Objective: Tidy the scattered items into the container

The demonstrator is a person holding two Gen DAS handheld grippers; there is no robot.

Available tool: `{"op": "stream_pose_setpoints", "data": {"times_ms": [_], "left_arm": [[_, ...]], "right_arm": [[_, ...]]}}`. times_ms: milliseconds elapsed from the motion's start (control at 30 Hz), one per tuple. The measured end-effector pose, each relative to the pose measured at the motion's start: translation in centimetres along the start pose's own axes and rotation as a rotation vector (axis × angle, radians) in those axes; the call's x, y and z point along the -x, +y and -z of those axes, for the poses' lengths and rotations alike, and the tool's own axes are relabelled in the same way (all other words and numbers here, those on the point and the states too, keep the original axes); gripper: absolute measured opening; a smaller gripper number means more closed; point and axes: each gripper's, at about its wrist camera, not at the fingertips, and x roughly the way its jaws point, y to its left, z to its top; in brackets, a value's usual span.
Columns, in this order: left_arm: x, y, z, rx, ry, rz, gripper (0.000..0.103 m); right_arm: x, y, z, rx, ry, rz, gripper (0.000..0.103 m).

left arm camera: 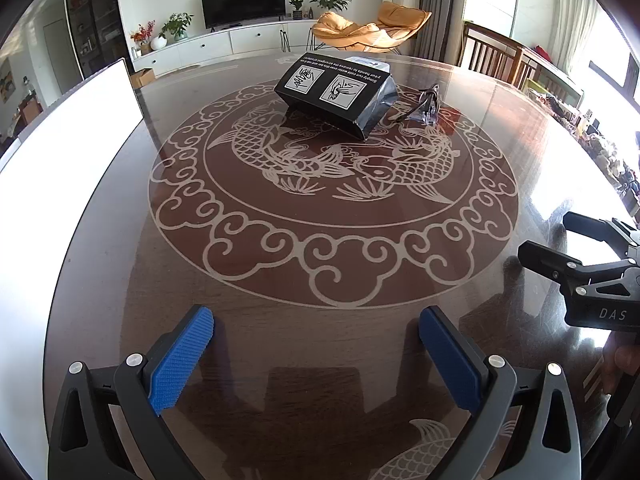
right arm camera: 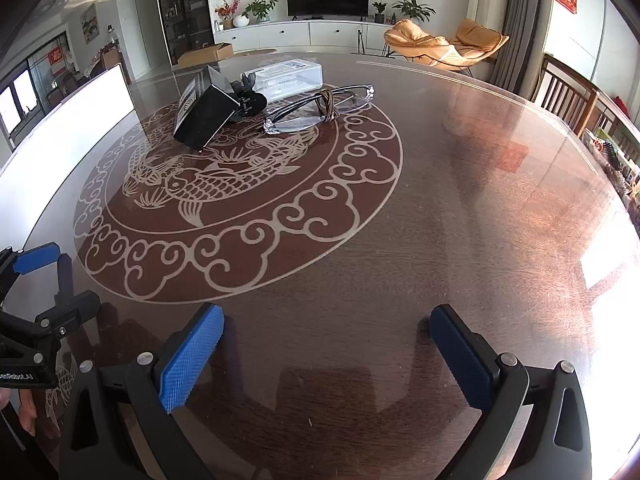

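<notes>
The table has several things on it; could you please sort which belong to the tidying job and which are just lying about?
Belonging to the job:
- black box
- clear glasses
- black hair clip
- clear plastic case, possibly the container
- left tool and right tool, both open

Just there:
- white board at the table's edge
- wooden chairs

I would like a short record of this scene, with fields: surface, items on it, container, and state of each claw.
surface: round dark table with a pale fish pattern
items: black box lying tilted; clear glasses with a brown band around them; small black clip beside the box
container: white bin at the table's left edge, interior not visible
clear plastic case: behind the items, closed
left claw: open, empty, over the table
right claw: open, empty, over the table
</notes>
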Motion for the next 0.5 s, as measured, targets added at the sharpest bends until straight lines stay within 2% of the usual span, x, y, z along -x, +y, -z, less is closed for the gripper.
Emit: {"op": "stream_pose_setpoints", "data": {"times_ms": [100,267,400,500], "left_arm": [[0.0,0.0,0.0,0.004,-0.002,-0.004,0.103],[0.0,-0.1,-0.1,0.004,-0.002,-0.005,0.103],[-0.1,0.0,-0.1,0.003,-0.002,-0.005,0.103],[-0.1,-0.1,-0.1,0.004,-0.002,-0.005,0.103]], "right_arm": [[-0.6,-0.5,-2.4,-0.019,-0.009,-0.011,0.103],[0.1,-0.8,-10.1,-0.051,-0.154,0.043,0.103],[-2.4,0.5,-15.9,-0.043,-0.100,0.060,0.103],[-4.5,2.5,-17.6,0.005,-0.055,0.031,0.103]]}}
